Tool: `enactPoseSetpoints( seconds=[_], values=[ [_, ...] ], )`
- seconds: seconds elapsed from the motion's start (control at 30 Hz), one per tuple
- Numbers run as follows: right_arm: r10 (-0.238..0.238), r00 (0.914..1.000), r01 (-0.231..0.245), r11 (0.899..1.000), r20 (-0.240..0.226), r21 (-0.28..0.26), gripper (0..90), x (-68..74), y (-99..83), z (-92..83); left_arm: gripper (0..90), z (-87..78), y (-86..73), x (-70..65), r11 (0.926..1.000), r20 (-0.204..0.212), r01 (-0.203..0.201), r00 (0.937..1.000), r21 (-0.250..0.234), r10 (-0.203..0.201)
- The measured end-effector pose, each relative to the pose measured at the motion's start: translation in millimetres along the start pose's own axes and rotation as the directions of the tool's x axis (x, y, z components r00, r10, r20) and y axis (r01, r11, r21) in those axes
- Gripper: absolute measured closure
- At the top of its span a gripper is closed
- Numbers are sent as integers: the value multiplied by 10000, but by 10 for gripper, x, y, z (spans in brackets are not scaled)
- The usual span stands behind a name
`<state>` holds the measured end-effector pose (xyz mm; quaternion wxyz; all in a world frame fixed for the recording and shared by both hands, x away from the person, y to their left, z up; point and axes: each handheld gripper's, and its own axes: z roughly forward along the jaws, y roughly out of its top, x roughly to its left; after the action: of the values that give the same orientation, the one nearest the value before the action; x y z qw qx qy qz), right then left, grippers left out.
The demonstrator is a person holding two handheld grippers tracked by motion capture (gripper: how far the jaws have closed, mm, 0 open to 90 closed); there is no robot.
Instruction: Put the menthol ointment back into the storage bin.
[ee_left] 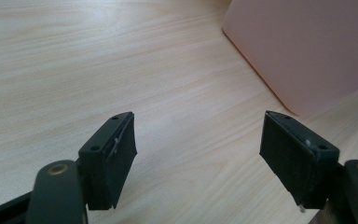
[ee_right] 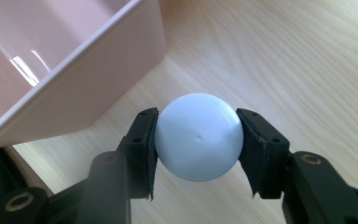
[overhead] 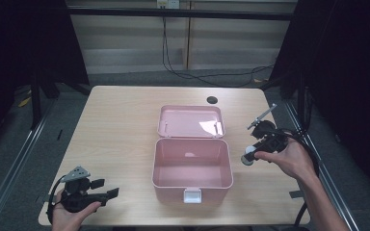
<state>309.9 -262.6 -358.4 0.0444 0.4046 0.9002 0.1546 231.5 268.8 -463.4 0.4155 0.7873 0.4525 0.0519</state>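
wooden table (overhead: pixel 120 125), open pink box (overhead: pixel 192 166), right tool (ee_right: pixel 196 140) clamping white ball (ee_right: pixel 198 136), left tool (ee_left: pixel 198 154) apart

table (overhead: pixel 125 125): pale wood grain, round dark hole (overhead: pixel 212 100) near far edge
wall (overhead: pixel 125 43): beige panels, black cable (overhead: pixel 173 67) hanging down
floor (overhead: pixel 9 149): grey
sides: dark curtains (overhead: pixel 351 72)

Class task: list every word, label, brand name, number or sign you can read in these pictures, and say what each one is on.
None: no readable text on the pink box, its open lid, the white ball, the wooden table, or either claw.
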Motion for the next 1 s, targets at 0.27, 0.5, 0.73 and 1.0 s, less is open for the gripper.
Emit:
enactPoseSetpoints(
  seconds=[0.27,0.5,0.73,1.0],
  values=[
    [-6,10000,6,9994,-1,-349,512,14,52,-160,266,3,0,-1,10000,-12,35,10000,-23,-35],
    [-105,9999,104,9974,0,-714,512,20,171,-320,266,4,0,-2,10000,-23,50,10000,-11,-50],
    [-337,9992,313,9943,-214,-1020,512,94,257,-405,266,4,0,-3,10000,2,43,10000,-28,-43],
    [-602,9977,549,9878,-324,-1458,512,151,342,-534,266,6,0,-5,10000,-1,41,10000,-22,-41]
  ],
)
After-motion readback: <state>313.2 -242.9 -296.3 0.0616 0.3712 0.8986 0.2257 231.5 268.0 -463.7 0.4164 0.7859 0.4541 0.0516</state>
